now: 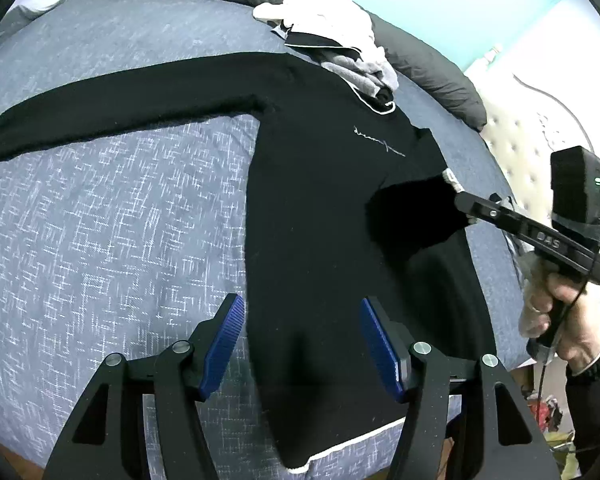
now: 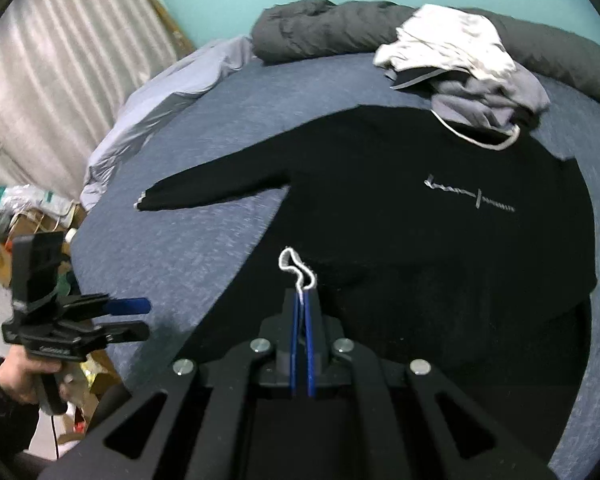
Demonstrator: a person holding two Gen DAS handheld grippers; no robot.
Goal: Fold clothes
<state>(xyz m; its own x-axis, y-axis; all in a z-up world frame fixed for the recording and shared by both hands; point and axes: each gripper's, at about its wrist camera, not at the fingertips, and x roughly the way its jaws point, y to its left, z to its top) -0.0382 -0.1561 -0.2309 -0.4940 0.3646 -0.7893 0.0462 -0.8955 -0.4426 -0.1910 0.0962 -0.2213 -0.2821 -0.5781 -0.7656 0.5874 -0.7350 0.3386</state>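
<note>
Closed on the white-edged cuff (image 2: 298, 266), my right tongs (image 2: 301, 300) carry one sleeve over the black sweater (image 1: 320, 208), spread toward the bed's (image 1: 120, 200) near edge. Left tongs (image 1: 302, 344) hover wide open, empty. Thin cuff could slip, so the fold drops crooked.

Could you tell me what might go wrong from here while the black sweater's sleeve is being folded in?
1. The right gripper pinches only the white-trimmed cuff of the black sweater; so small a bite might slip out mid-fold.
2. The left gripper is open above the hem and pins nothing, so pulling the sleeve could drag the body askew.
3. The pile of clothes overlaps the collar and may snag or rumple it.
</note>
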